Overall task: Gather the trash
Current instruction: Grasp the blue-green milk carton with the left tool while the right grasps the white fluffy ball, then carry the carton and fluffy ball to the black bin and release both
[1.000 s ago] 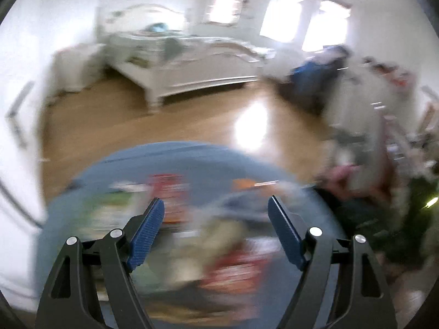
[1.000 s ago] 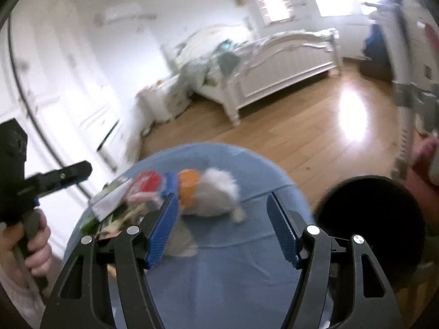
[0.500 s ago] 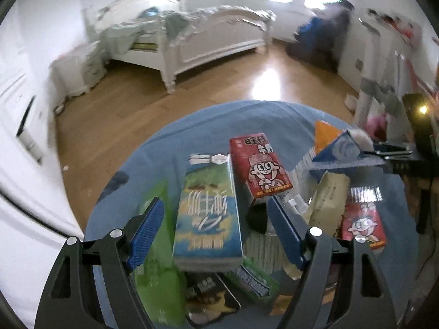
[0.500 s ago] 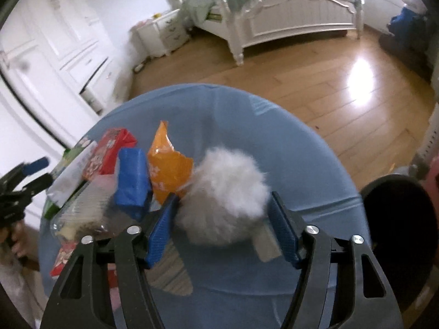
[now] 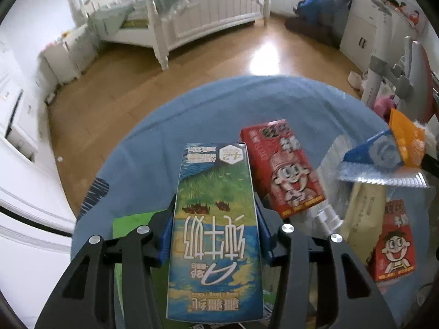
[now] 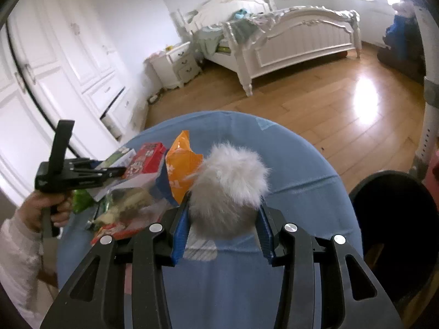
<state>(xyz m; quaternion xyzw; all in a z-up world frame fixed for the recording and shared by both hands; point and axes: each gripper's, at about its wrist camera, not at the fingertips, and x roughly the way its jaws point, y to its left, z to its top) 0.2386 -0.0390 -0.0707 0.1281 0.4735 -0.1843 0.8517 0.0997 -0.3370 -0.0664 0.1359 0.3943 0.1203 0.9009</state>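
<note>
Right gripper [image 6: 223, 219] — closing on pompom [image 6: 229, 189]

A tall milk carton [image 5: 214, 235], printed with green grass and blue water, filled the lower centre of the left wrist frame, its text upside down. Just right of it lay a red drink carton [image 5: 285, 170] with a cartoon face, a smaller red carton [image 5: 395, 249] at the lower right. An orange wrapper [image 6: 181, 170] stood crumpled at the frame's centre in the right wrist view, touching a fluffy white-grey ball [image 6: 227, 189].
</note>
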